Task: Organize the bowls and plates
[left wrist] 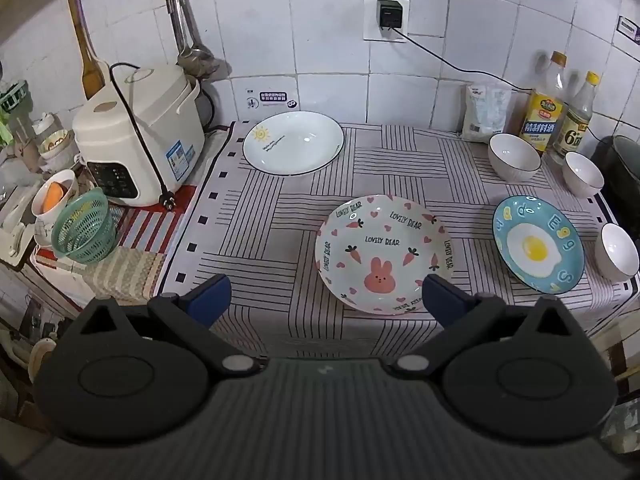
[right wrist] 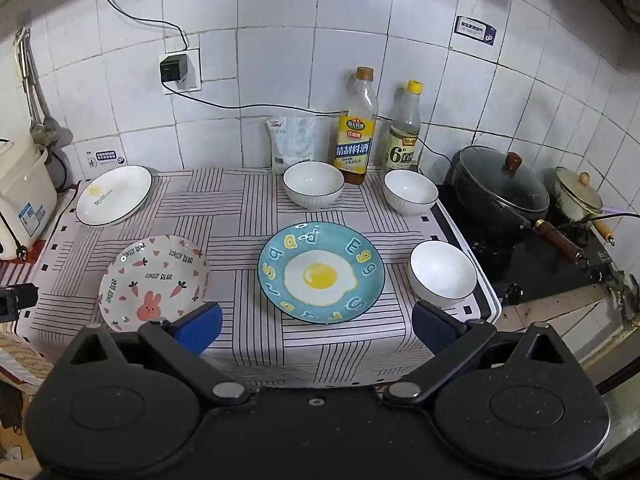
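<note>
Three plates lie apart on the striped cloth (left wrist: 256, 232): a white sun plate (left wrist: 293, 143) (right wrist: 114, 195) at the back left, a pink rabbit plate (left wrist: 384, 254) (right wrist: 154, 282) near the front, and a blue fried-egg plate (left wrist: 538, 244) (right wrist: 321, 272). Three white bowls stand apart: back middle (right wrist: 314, 185) (left wrist: 514, 157), back right (right wrist: 411, 192) (left wrist: 583, 173), front right (right wrist: 443, 274) (left wrist: 617, 252). My left gripper (left wrist: 325, 300) is open and empty, above the cloth's front edge by the rabbit plate. My right gripper (right wrist: 318, 326) is open and empty, just short of the egg plate.
A rice cooker (left wrist: 140, 136) and green basket (left wrist: 84, 230) stand left of the cloth. Two bottles (right wrist: 356, 128) and a white bag (right wrist: 290, 142) line the back wall. A black lidded pot (right wrist: 500, 188) and a small white pot (right wrist: 576, 194) sit on the stove at right.
</note>
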The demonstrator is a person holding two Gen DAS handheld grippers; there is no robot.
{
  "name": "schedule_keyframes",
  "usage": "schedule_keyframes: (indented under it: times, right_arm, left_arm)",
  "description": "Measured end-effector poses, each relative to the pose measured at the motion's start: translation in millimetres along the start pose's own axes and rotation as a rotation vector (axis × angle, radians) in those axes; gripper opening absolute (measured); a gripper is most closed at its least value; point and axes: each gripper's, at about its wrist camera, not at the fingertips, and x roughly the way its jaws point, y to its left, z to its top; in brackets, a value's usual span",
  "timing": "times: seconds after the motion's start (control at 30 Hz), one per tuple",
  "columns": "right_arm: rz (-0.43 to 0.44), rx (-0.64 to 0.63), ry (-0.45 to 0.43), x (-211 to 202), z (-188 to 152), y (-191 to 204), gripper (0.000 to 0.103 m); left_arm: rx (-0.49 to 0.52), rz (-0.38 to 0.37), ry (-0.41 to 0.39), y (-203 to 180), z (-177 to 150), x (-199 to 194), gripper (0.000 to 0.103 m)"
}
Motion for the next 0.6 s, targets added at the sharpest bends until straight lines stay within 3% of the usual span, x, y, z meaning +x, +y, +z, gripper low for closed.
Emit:
schedule_keyframes:
  times: [0.2, 0.6]
  right_arm:
    - [0.018, -0.017, -0.047, -5.4, -3.5, 0.6, 0.102]
    - [-0.009, -0.034, -0.055, -5.0, -10.9, 7.5, 0.102]
  left_arm:
    - [0.026, -0.003, -0.027, -6.4, -4.9, -2.8, 0.103]
    - [0.043, -0.015, -0.049, -11.4, -10.3, -6.0, 0.103]
